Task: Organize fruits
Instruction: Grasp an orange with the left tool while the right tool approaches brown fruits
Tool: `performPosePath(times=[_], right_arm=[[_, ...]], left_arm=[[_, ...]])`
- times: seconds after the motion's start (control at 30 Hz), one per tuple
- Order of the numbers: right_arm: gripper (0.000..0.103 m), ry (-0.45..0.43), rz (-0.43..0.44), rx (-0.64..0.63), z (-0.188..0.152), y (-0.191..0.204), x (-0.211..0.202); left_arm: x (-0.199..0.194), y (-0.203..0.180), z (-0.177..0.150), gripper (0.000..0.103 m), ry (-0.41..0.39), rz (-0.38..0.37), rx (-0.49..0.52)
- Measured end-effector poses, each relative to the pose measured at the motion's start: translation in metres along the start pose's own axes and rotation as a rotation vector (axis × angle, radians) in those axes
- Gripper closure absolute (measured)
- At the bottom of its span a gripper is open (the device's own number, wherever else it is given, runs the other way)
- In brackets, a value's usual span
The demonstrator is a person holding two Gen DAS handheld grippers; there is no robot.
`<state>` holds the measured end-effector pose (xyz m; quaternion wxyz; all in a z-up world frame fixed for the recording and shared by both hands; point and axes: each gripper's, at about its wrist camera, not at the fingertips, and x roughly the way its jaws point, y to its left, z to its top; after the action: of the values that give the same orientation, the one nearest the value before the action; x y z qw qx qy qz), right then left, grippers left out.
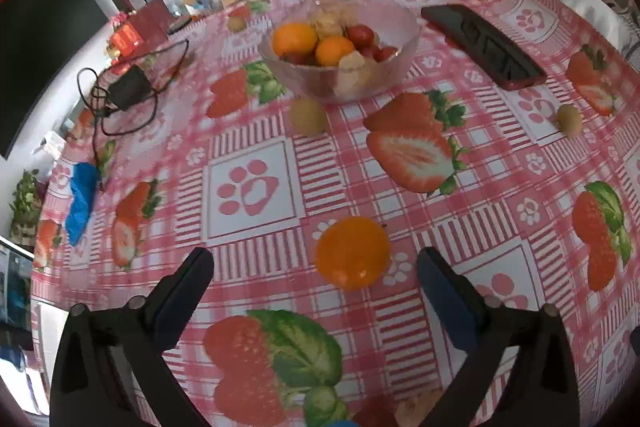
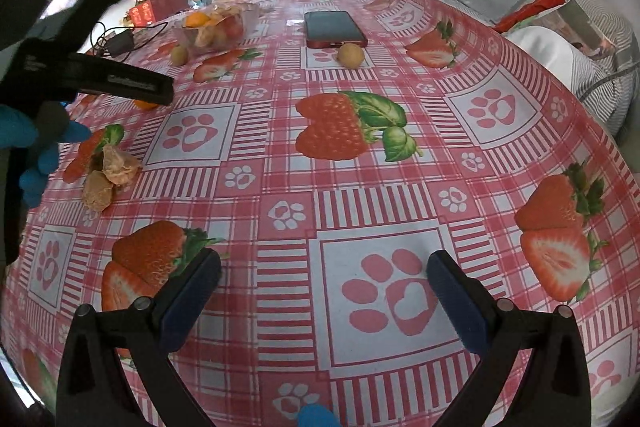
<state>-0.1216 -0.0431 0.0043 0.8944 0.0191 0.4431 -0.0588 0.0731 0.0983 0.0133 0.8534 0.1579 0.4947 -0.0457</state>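
In the left wrist view an orange [image 1: 352, 253] lies on the strawberry-print tablecloth [image 1: 256, 187]. My left gripper [image 1: 316, 261] is open, its tips level with the orange, which sits in the gap nearer the right finger without touching. Farther back stands a glass bowl [image 1: 400, 67] holding oranges, cherry tomatoes and pale fruits. Small brown-green fruits lie loose: one [image 1: 308, 117] before the bowl, one [image 1: 570, 120] at the right. My right gripper [image 2: 324, 263] is open above bare cloth. Pale husked fruits [image 2: 108, 175] lie at its left.
A dark phone [image 1: 480, 45] lies right of the bowl. A black charger with cable [image 1: 128, 87] and a blue item [image 1: 82, 199] sit at the left edge. In the right wrist view a blue-gloved hand [image 2: 40, 147] holds the left gripper's finger [image 2: 132, 85] over the orange.
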Motion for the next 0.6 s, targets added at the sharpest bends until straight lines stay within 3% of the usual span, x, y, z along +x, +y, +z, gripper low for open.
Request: performPosePath(times=[0.1, 0.17, 0.2, 0.33, 0.43, 0.5, 0.6], right_arm=[[0.000, 0.000, 0.000, 0.000, 0.000, 0.000, 0.000], [0.000, 0.000, 0.000, 0.000, 0.000, 0.000, 0.000], [0.000, 0.001, 0.000, 0.000, 0.000, 0.000, 0.000], [0.000, 0.019, 0.001, -0.005, 0.002, 0.001, 0.001], [0.000, 0.107, 0.026, -0.034, 0.012, 0.000, 0.006], [0.000, 0.174, 0.062, -0.047, 0.022, -0.003, 0.009], [0.000, 0.198, 0.136, 0.012, 0.046, -0.019, 0.014]], left_arm=[[0.001, 0.000, 0.001, 0.019, 0.001, -0.033, -0.016], [0.000, 0.000, 0.002, 0.054, 0.003, -0.061, -0.022], [0.000, 0.000, 0.002, 0.063, 0.011, -0.078, -0.023], [-0.005, 0.003, -0.002, 0.063, 0.015, -0.108, -0.043], [-0.023, 0.016, -0.009, 0.063, -0.026, -0.128, -0.071], [-0.039, 0.029, -0.018, 0.063, -0.057, -0.143, -0.096], [-0.060, 0.041, -0.035, 0.063, -0.099, -0.141, -0.112]])
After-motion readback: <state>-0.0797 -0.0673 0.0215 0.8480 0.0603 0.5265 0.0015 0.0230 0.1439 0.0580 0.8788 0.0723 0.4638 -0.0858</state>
